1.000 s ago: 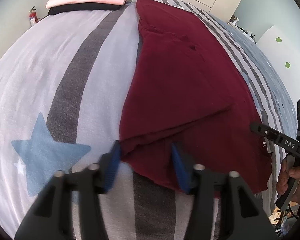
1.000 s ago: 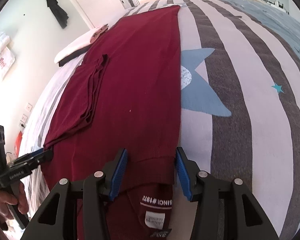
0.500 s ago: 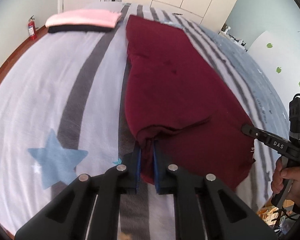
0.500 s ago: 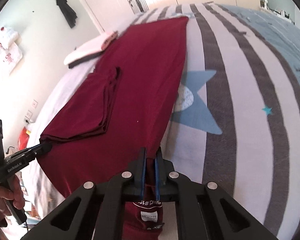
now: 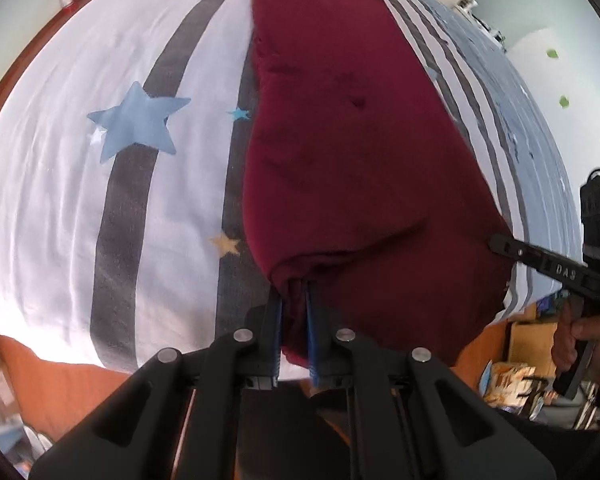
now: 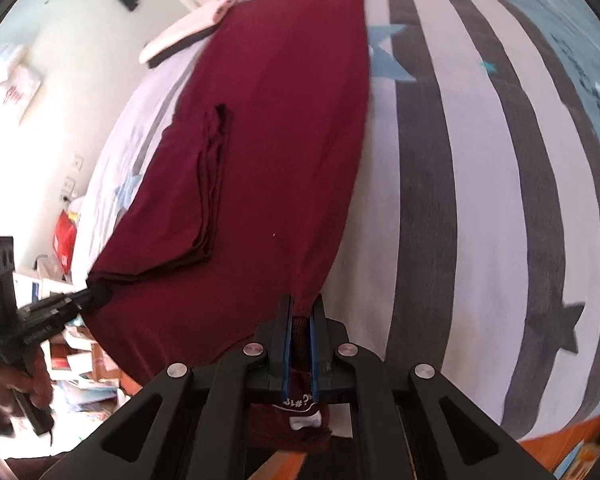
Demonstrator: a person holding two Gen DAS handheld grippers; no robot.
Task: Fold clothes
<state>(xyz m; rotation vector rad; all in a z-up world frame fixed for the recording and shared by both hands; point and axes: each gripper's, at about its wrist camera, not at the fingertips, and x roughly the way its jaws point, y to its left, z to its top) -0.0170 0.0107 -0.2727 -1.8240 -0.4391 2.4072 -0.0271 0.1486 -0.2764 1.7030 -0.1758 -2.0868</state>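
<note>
Bed (image 5: 52,184) with the striped star sheet is serving as the folding surface. Maroon shirt (image 5: 340,152) is lying lengthwise down the middle of it, one sleeve already folded in flat on top, near end hanging off the mattress edge. Folded pink and black clothes (image 6: 188,36) are sitting at the far end, likely the finished pile. Left gripper (image 5: 294,328) is clamping the shirt's near left corner; right gripper (image 6: 300,356) is clamping the near right corner by the neck label (image 6: 296,402). Both corners pinched so the near edge is staying taut and square, probably for carrying it over toward the far end.
</note>
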